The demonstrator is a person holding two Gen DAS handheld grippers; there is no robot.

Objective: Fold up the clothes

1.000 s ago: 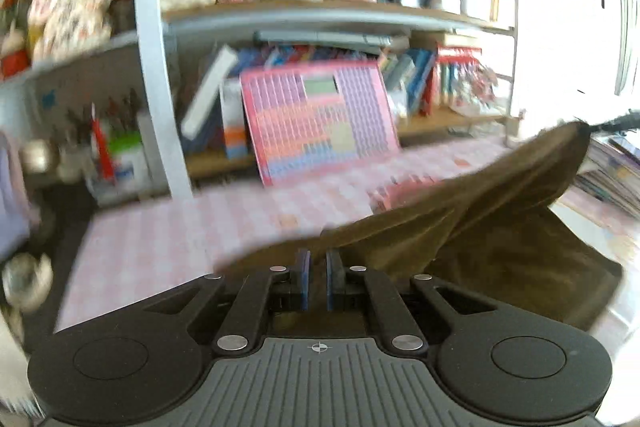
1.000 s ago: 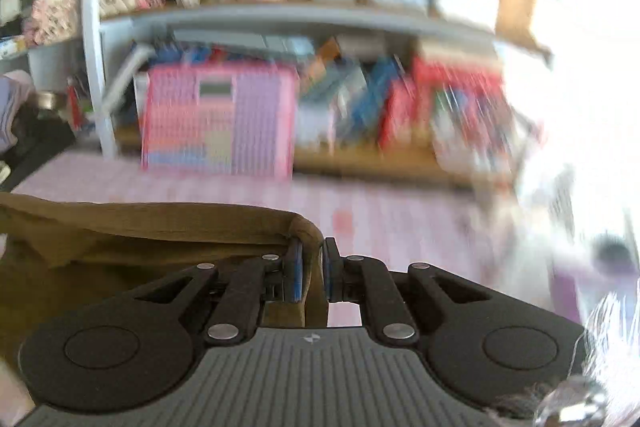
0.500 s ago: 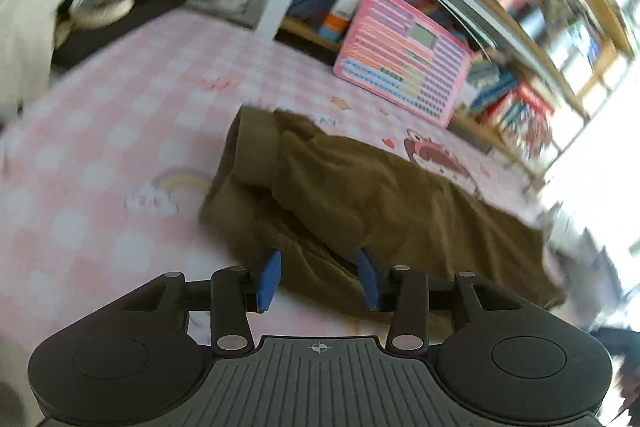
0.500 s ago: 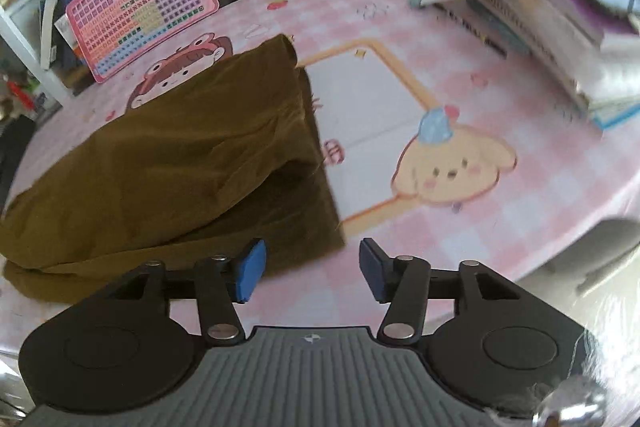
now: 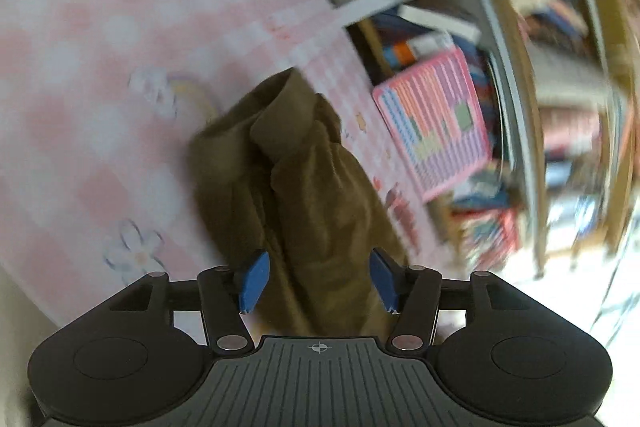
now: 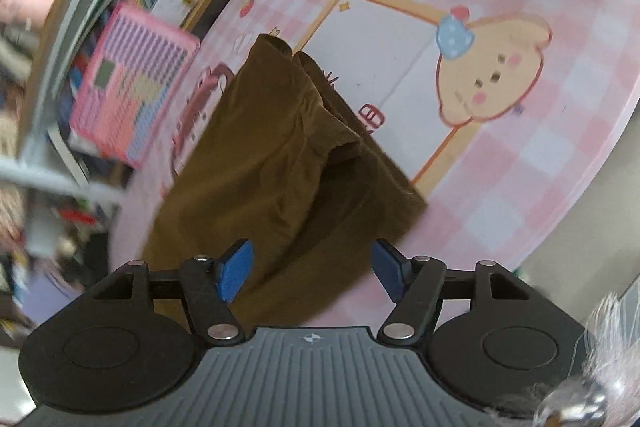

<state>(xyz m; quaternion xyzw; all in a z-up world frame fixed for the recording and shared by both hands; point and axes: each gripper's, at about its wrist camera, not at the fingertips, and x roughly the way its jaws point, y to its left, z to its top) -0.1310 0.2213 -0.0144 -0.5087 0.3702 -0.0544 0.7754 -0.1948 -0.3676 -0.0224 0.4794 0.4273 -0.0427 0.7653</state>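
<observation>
Hovering both grippers over brown garment (image 5: 320, 195) | I see left gripper (image 5: 318, 283) and right gripper (image 6: 312, 275) jaws spread, holding nothing | garment lies doubled on pink checked mat (image 6: 540, 187), long axis running ahead between each jaw pair | soft, matte, creased cloth, thick folded edges

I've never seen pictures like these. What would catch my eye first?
Probably the rumpled olive-brown cloth garment, lying in the middle of the pink checked table cover, just ahead of both sets of open blue-tipped jaws. Next comes the cream cartoon puppy print on the cover, to the garment's right in the right wrist view. Behind, a pink grid-patterned board leans against the cluttered bookshelves.
</observation>
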